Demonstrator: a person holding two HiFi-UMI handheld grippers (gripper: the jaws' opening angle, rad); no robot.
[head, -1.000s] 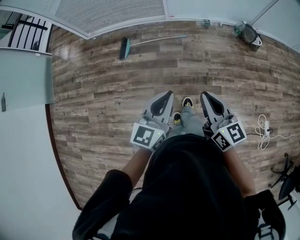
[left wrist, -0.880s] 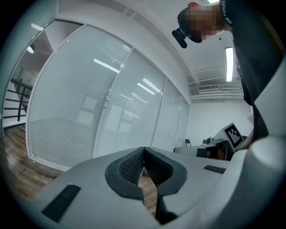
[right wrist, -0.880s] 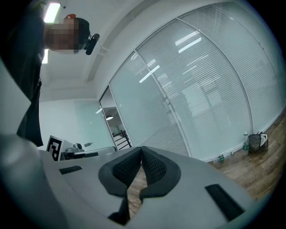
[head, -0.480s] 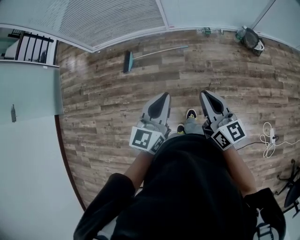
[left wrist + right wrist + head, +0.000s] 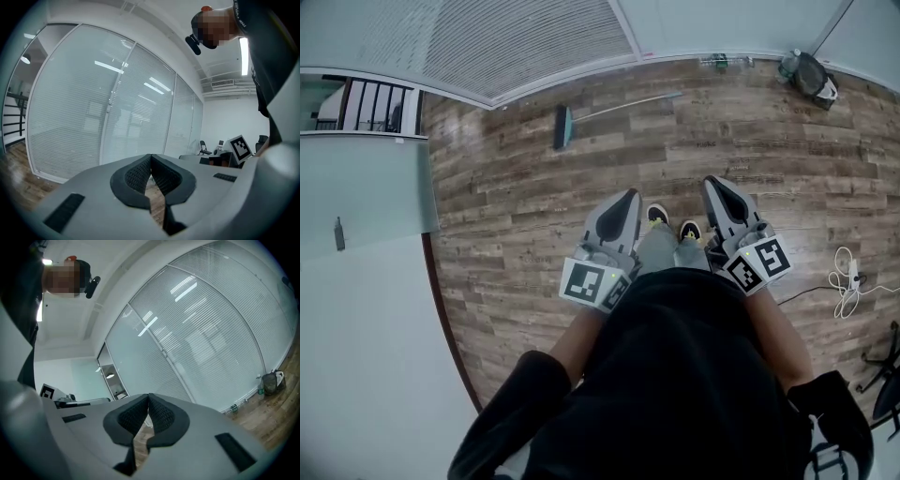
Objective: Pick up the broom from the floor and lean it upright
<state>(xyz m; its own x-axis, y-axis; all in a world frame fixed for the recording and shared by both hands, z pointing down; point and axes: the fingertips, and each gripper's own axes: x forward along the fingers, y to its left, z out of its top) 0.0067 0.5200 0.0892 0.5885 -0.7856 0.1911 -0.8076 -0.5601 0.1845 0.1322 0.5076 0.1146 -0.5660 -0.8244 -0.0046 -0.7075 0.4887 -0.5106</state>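
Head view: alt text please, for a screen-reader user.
A broom lies flat on the wood floor near a blind-covered glass wall, well ahead of the person. Seen from above, they hold the left gripper and right gripper out in front, both shut and empty.

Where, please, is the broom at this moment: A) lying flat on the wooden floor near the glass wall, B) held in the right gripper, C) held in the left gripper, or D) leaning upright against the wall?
A: the broom lies flat on the floor ahead, while the left gripper and right gripper are shut and empty.
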